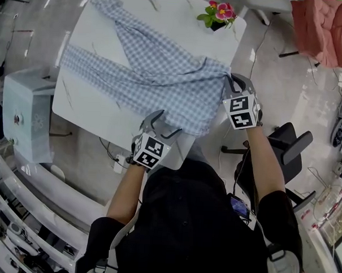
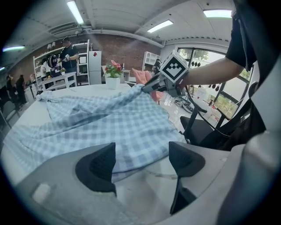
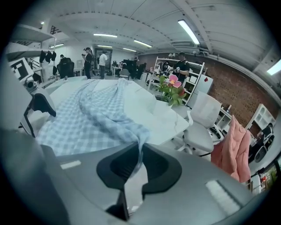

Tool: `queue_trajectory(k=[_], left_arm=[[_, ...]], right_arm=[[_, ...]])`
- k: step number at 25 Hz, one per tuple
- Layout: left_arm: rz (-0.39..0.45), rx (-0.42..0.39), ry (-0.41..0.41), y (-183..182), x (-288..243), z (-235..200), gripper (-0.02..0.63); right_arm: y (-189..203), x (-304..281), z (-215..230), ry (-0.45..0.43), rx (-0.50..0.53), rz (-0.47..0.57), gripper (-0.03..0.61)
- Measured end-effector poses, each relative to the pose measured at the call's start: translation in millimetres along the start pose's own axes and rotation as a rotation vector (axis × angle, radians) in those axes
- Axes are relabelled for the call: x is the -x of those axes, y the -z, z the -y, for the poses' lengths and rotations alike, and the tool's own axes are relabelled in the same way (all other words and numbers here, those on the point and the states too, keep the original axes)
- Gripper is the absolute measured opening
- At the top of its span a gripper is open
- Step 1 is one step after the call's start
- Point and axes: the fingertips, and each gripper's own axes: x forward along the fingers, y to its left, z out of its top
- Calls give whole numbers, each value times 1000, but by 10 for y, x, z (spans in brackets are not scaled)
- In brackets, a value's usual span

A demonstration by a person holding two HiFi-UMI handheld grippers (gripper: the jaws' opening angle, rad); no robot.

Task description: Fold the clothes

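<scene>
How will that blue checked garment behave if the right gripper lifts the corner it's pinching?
Probably floppy: the checked garment drapes in soft folds from the right gripper. Likely light, since a thin pinch of fabric holds its edge up. It may drag across the smooth white table rather than stay put.

Strip lights (image 2: 75, 12) line the ceiling above a brick wall (image 2: 131, 50), white shelving (image 2: 83, 68) and glossy floor (image 1: 274, 98).

the shirt's (image 3: 109, 114) pinched fold was hidden between the right gripper's (image 3: 140, 148) closed jaws. the pink cloth (image 1: 320, 26) and the table's (image 1: 182, 15) far side ran off the head view's top edge. distant people (image 3: 103, 61) were too small to make out.
</scene>
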Motion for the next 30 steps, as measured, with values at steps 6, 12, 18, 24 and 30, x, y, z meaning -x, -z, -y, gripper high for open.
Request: queue_trajectory(k=[6, 12, 18, 24, 30], left_arm=[[-2, 19, -34, -120, -21, -121, 388], [-12, 14, -38, -137, -45, -191, 388], [-2, -23, -19, -150, -27, -197, 388], [13, -80, 3, -33, 161, -346, 388], [12, -199, 92, 34, 403, -521, 388]], right_arm=[[-94, -216, 195, -1, 30, -7, 35], [-36, -304, 163, -1, 41, -14, 56], [-53, -129, -16, -57, -11, 19, 252], [0, 169, -302, -17, -65, 11, 331], [-31, 481, -799, 38, -110, -15, 328]])
